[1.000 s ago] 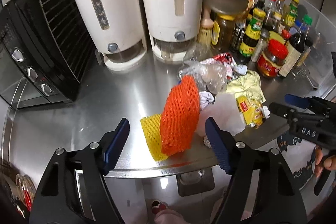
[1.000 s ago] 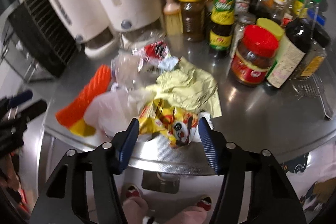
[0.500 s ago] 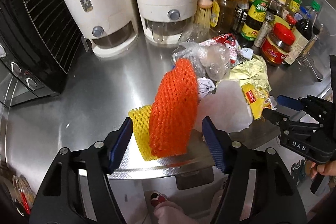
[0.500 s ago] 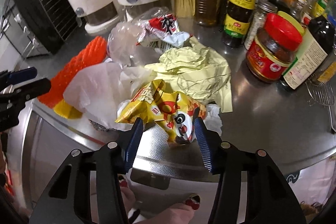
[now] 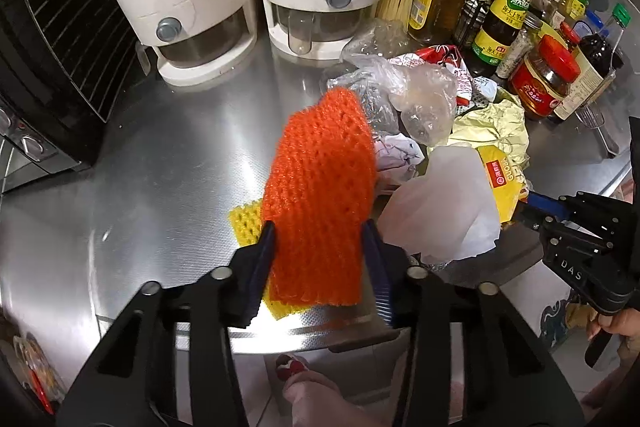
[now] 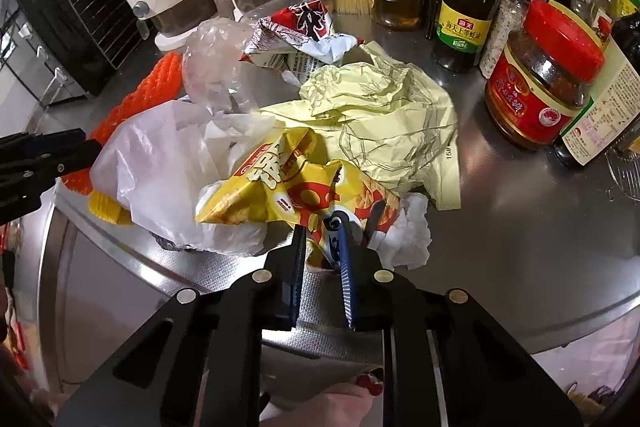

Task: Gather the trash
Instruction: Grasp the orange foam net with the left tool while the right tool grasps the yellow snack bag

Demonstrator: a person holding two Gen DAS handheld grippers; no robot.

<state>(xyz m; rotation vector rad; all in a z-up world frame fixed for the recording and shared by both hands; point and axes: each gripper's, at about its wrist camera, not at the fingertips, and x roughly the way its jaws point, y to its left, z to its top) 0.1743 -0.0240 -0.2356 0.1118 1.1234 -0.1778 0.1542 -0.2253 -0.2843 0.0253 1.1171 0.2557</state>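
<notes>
Clamping first pieces at the bench's (image 5: 160,187) front edge: left gripper (image 5: 320,247) pinches the orange foam net (image 5: 320,187), right gripper (image 6: 322,239) apparently nips the yellow snack bag (image 6: 288,191); remaining trash pile (image 6: 368,107) uncollected.

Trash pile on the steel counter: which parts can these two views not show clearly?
- Yellow foam net, left wrist view: mostly hidden under the orange foam net.
- Yellow snack bag, right wrist view: lower end covered by the right gripper fingers.
- Foil piece: hidden under the white plastic bag.
</notes>
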